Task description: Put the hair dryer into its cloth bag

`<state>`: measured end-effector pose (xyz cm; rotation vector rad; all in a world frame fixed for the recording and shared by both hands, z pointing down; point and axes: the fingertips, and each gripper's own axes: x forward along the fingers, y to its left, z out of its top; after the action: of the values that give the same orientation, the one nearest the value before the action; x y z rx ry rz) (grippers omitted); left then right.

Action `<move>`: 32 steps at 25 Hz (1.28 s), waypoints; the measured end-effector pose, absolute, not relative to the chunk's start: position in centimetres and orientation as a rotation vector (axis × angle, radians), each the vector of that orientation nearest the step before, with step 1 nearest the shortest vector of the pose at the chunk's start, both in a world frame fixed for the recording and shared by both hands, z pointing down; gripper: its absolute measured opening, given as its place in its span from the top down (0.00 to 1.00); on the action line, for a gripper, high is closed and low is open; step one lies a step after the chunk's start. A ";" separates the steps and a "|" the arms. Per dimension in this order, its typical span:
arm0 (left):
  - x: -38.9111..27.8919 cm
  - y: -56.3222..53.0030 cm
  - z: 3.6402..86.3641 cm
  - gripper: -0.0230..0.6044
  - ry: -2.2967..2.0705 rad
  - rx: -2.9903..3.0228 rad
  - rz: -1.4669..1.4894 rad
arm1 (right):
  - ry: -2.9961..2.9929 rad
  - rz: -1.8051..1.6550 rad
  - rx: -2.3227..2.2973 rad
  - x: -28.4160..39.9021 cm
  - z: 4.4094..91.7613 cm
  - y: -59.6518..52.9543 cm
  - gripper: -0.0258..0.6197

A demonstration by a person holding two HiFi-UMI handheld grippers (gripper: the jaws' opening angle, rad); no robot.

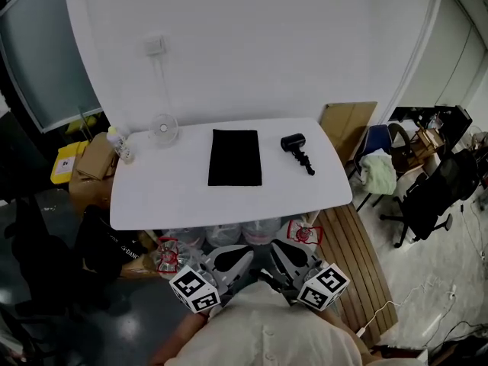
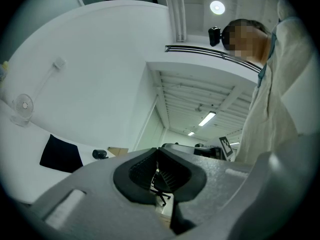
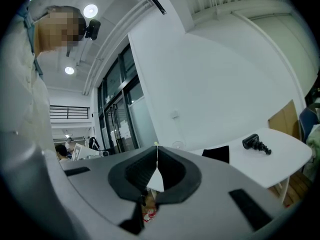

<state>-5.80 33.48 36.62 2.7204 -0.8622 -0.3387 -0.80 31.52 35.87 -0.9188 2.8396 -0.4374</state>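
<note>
**A:** Jaws first, quick.

**B:** Left gripper [image 2: 157,153]: grey jaws pressed together at the tips, nothing between the black pads. Right gripper [image 3: 156,150]: same, tips meeting, empty.

**A:** Where do they sit?

**B:** Side by side at the bottom of the head view, close to the person's pale shirt [image 1: 267,330]. Both are on the near side of the white rounded-corner table [image 1: 168,193] and point towards it.

**A:** Task items?

**B:** The small black hair dryer [image 1: 296,148] lies on the right part of the table, with its handle angled towards the near right. The flat black rectangular cloth bag [image 1: 235,157] lies at the table's middle, left of the dryer and apart from it. Both grippers are well apart from both.

**A:** Anything else?

**B:** A small white round desk fan [image 1: 162,128] stands at the table's far left, by the white wall. A pale plastic bottle [image 1: 122,145] is at the left edge. A brown cardboard box [image 1: 93,157] is just left of the table. Clear plastic bottles with red labels [image 1: 169,256] are under the near edge. A black office chair [image 1: 427,197] is off to the right.
</note>
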 end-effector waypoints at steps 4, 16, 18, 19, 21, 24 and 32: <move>-6.4 31.7 37.0 0.94 -0.893 2.693 -0.336 | 2.851 -0.444 -0.898 -1.3 36.0 29.3 0.93; -7.0 21.5 38.8 0.94 -0.918 2.642 -0.285 | 2.885 -0.515 -0.838 -2.8 37.4 19.0 0.93; -6.8 19.8 39.0 0.94 -0.919 2.643 -0.267 | 2.887 -0.537 -0.835 -2.8 37.8 17.3 0.93; -6.9 19.0 39.1 0.94 -0.925 2.642 -0.259 | 2.888 -0.550 -0.832 -2.7 37.9 16.5 0.93; -7.0 17.4 39.3 0.94 -0.939 2.640 -0.245 | 2.889 -0.576 -0.823 -2.8 38.2 15.1 0.93; -7.0 16.0 39.4 0.94 -0.948 2.629 -0.234 | 2.893 -0.606 -0.805 -2.9 38.4 13.8 0.93; -6.9 12.5 38.9 0.94 -0.988 2.604 -0.236 | 2.901 -0.603 -0.770 -3.0 37.8 9.7 0.93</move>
<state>-6.91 12.45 38.90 2.6041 -0.9877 -0.2357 -2.95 9.73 37.82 -0.7700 2.9014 -0.6033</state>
